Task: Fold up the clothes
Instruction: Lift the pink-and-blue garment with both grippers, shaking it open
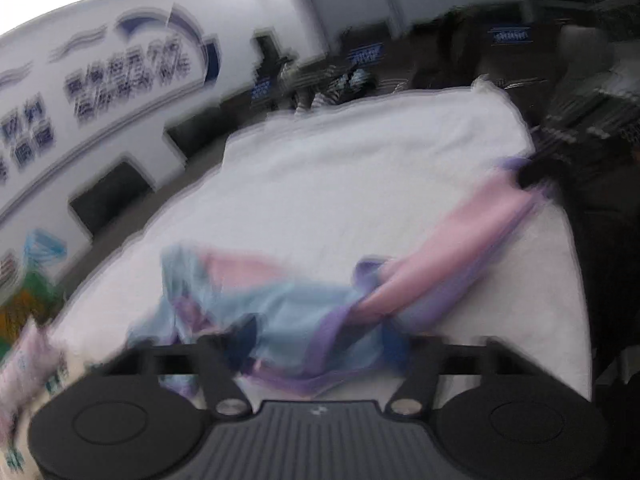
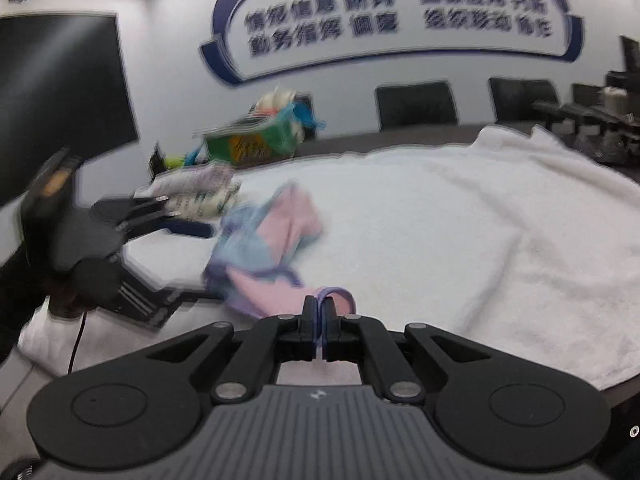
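Two grippers frame the garment (image 2: 264, 240), a pink, light-blue and purple piece lying crumpled on the white towel (image 2: 460, 220) that covers the table. Your left gripper (image 2: 192, 262) sits at the garment's left edge; its fingers stand one above the other with cloth bunched around them, but blur keeps you from telling whether they pinch it. Your right gripper (image 2: 319, 306), at the garment's near edge, has its fingers together, clamped on the purple hem.
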`<state>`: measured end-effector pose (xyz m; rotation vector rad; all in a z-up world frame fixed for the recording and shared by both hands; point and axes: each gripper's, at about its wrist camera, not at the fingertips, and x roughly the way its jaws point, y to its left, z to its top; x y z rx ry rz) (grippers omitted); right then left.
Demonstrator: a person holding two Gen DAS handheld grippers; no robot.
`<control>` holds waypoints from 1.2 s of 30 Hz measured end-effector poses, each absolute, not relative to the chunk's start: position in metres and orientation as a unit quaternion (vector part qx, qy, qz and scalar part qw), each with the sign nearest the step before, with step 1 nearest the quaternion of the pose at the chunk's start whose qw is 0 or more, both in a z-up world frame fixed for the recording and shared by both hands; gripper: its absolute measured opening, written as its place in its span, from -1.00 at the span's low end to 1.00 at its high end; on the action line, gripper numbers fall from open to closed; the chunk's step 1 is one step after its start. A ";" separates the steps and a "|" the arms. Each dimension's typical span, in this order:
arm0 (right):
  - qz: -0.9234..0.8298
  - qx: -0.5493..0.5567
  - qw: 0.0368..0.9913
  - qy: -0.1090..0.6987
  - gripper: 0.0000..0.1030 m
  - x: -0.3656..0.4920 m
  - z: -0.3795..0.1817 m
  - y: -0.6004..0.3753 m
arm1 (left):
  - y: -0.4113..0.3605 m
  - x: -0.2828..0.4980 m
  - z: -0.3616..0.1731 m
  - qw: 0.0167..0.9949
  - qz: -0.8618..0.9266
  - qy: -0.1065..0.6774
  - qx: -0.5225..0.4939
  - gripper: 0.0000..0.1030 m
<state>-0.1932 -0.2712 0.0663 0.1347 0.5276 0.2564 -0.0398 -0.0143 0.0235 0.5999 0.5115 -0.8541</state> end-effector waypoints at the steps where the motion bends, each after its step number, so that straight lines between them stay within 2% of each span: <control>1: 0.124 0.063 0.951 0.276 -0.97 -0.191 0.063 -0.267 | -0.010 -0.032 0.024 0.832 -0.410 0.268 0.261 -0.82; 2: 0.119 0.060 0.948 0.288 -0.97 -0.191 0.058 -0.264 | -0.004 -0.028 0.027 0.831 -0.419 0.276 0.242 -0.71; 3: 0.115 0.057 0.947 0.296 -0.97 -0.190 0.063 -0.262 | 0.003 -0.028 0.030 0.832 -0.428 0.269 0.228 -0.72; 5: 0.104 0.051 0.944 0.310 -0.97 -0.193 0.051 -0.260 | 0.016 -0.030 0.037 0.855 -0.409 0.248 0.199 -0.92; 7: 0.104 0.050 0.942 0.315 -0.97 -0.199 0.046 -0.258 | 0.033 -0.029 0.043 0.885 -0.370 0.232 0.159 -0.93; 10: 0.105 0.055 0.941 0.316 -0.97 -0.205 0.041 -0.257 | 0.052 -0.029 0.041 0.906 -0.319 0.252 0.117 -0.91; 12: 0.109 0.053 0.941 0.316 -0.97 -0.207 0.040 -0.256 | 0.060 -0.033 0.040 0.914 -0.296 0.258 0.105 -0.71; 13: 0.111 0.051 0.941 0.316 -0.97 -0.207 0.040 -0.255 | 0.061 -0.040 0.043 0.916 -0.292 0.251 0.114 -0.51; 15: 0.115 0.048 0.942 0.312 -0.97 -0.204 0.039 -0.253 | 0.056 -0.063 0.056 0.915 -0.315 0.200 0.154 -0.32; 16: 0.118 0.050 0.942 0.311 -0.96 -0.205 0.039 -0.253 | 0.042 -0.072 0.063 0.907 -0.342 0.162 0.187 -0.06; 17: 0.120 0.052 0.942 0.310 -0.96 -0.204 0.038 -0.254 | 0.031 -0.081 0.067 0.893 -0.367 0.134 0.224 0.30; 18: 0.122 0.052 0.942 0.310 -0.96 -0.203 0.037 -0.255 | 0.018 -0.085 0.066 0.873 -0.392 0.119 0.264 0.39; 19: 0.124 0.052 0.942 0.308 -0.96 -0.202 0.037 -0.255 | 0.005 -0.084 0.064 0.855 -0.411 0.126 0.288 0.37; 21: 0.126 0.050 0.942 0.307 -0.96 -0.202 0.036 -0.256 | -0.016 -0.063 0.057 0.829 -0.435 0.190 0.294 0.09; 23: 0.126 0.053 0.943 0.304 -0.96 -0.203 0.036 -0.256 | -0.031 -0.034 0.049 0.809 -0.442 0.270 0.279 -0.86; 24: 0.125 0.054 0.943 0.303 -0.96 -0.204 0.035 -0.256 | -0.035 -0.021 0.044 0.808 -0.430 0.295 0.275 -0.99; 25: 0.124 0.056 0.944 0.302 -0.96 -0.204 0.035 -0.256 | -0.033 -0.016 0.039 0.810 -0.422 0.301 0.275 -0.92; 28: 0.123 0.055 0.946 0.296 -0.96 -0.206 0.033 -0.255 | -0.022 -0.010 0.038 0.807 -0.433 0.313 0.250 -0.97; 31: 0.110 0.048 0.952 0.281 -0.97 -0.202 0.042 -0.254 | -0.001 -0.001 0.058 0.837 -0.412 0.320 0.162 -1.00; 33: 0.091 0.031 0.962 0.255 -0.97 -0.199 0.056 -0.251 | 0.019 -0.002 0.089 0.872 -0.380 0.283 0.123 -1.00; 36: 0.077 -0.021 0.985 0.150 -0.97 -0.195 0.115 -0.237 | 0.050 -0.013 0.154 0.916 -0.337 0.209 0.058 -1.00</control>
